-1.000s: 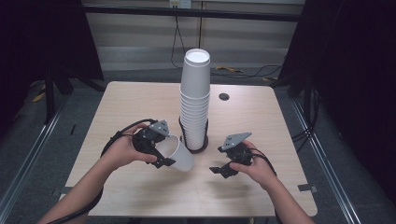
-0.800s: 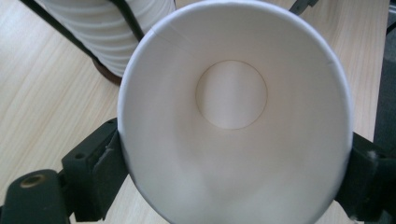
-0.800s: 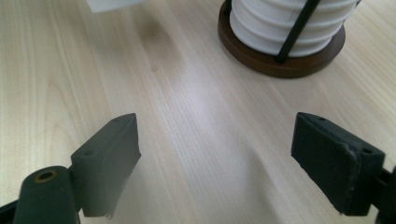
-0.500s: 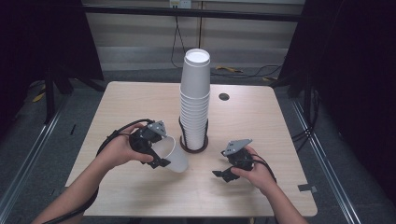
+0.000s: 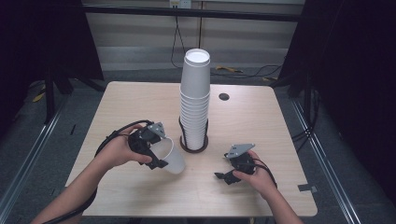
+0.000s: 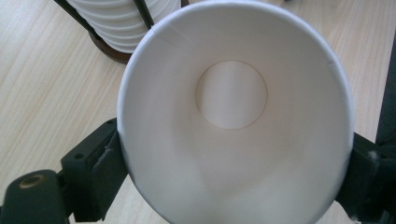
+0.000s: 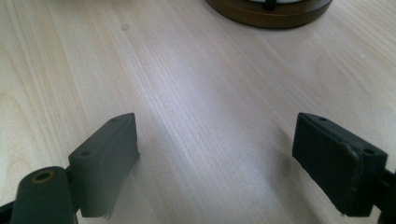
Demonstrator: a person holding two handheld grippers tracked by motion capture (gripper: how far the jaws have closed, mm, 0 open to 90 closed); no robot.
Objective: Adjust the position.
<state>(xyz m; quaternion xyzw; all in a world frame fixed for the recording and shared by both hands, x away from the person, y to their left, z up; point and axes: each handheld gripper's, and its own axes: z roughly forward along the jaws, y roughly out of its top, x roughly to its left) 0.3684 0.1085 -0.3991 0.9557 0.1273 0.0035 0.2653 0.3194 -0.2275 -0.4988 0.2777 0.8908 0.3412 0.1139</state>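
White paper cup (image 5: 169, 156), single, conical, lies tilted on its side in the left gripper (image 5: 154, 149), near the left front of the table and just left of the cup stack; the left gripper view looks straight into its open mouth (image 6: 233, 116) to the round base, with one black jaw pressed against each side of the rim. Left gripper: jaws partly closed and clamped on the cup's wall, held in the person's left hand (image 5: 119, 151), cable looping off behind. Right gripper (image 5: 229, 175): held low over the table's right front in the right hand (image 5: 254, 175), jaws spread wide with bare wood between them and nothing gripped. Tall stack of white paper cups (image 5: 194, 100), upside down and nested, stands in a dark round wooden base with black upright rods (image 5: 194, 142) at the table's middle. Pale wood-grain rectangular table (image 5: 261, 121): light finish, rounded corners, a small black round cable hole (image 5: 223, 96) toward the far right. Room: dim, grey floor (image 5: 37, 135), dark curtains (image 5: 42, 37) at both sides, a pale wall panel (image 5: 140, 42) behind with cables hanging and trailing on the floor.
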